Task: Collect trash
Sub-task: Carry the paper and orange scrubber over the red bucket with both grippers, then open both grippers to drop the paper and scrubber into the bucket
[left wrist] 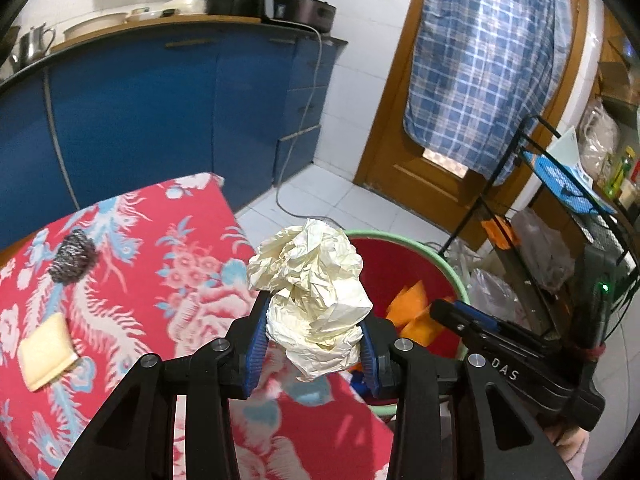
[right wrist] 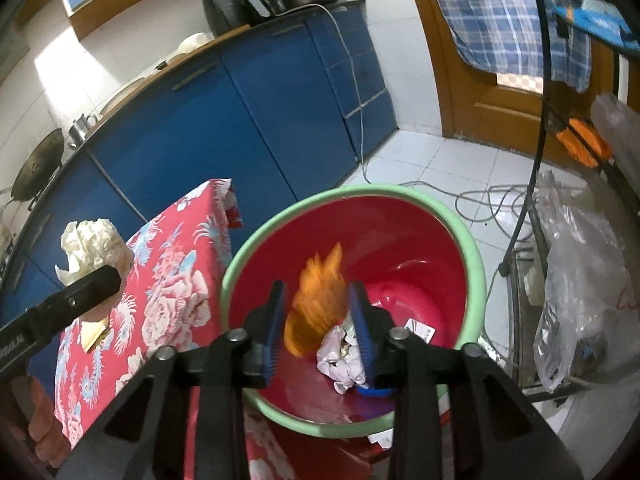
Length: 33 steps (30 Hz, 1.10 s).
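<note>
Left tool (left wrist: 314, 344) clenched on one crumpled cream paper wad (left wrist: 310, 280), over bench (left wrist: 160, 240) edge. Right tool (right wrist: 318, 332) released; one blurred orange scrap (right wrist: 316, 300) between its parted pads above one red bin (right wrist: 400, 232). Bench: one scourer (left wrist: 74, 256), one sponge (left wrist: 46, 352).

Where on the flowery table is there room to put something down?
The cloth is bare between the scrubber, the pad and the left gripper holding paper. The bin side is crowded.
</note>
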Tool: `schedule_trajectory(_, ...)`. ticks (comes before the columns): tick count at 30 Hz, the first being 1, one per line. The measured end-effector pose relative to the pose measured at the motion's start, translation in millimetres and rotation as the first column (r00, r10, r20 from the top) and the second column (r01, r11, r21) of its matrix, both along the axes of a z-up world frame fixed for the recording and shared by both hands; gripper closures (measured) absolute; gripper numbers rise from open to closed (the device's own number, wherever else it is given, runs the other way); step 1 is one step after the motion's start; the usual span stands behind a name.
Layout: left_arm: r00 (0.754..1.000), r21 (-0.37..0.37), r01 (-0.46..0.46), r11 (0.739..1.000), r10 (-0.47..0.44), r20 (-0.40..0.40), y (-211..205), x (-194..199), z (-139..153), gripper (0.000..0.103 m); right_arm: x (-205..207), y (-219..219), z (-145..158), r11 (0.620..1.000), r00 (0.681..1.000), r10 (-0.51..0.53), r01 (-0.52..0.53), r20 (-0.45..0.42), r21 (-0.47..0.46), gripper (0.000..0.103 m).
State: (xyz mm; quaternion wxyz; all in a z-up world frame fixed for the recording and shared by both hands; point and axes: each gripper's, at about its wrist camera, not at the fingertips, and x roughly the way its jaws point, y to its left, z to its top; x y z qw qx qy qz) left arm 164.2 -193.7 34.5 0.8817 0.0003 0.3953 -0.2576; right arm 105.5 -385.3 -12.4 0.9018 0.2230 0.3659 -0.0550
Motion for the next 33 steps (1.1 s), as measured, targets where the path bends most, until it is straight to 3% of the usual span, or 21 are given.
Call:
schedule_trajectory(14,0.996,0.068,0.08,0.994,-0.078,-0.034,-51.7,0.0,-26.6,0.059,-19.8,-35.1,-9.4,0.995,0.997,-0.071,0.069,0.022,0.078,0.048)
schedule_trajectory(20,0.993,0.109,0.105,0.988,-0.099,-0.064,-66.9,-1.6,-37.6,0.047,-27.3,-42.1,-10.7,0.992,0.996,-0.087,0.084,0.025,0.095,0.047)
schedule_trajectory(33,0.996,0.102,0.057,0.993,-0.049,-0.077,-47.7,-1.8,-35.3,0.046,-35.3,-34.6,-4.9,0.992,0.997,-0.07,0.066,0.031,0.108,0.042)
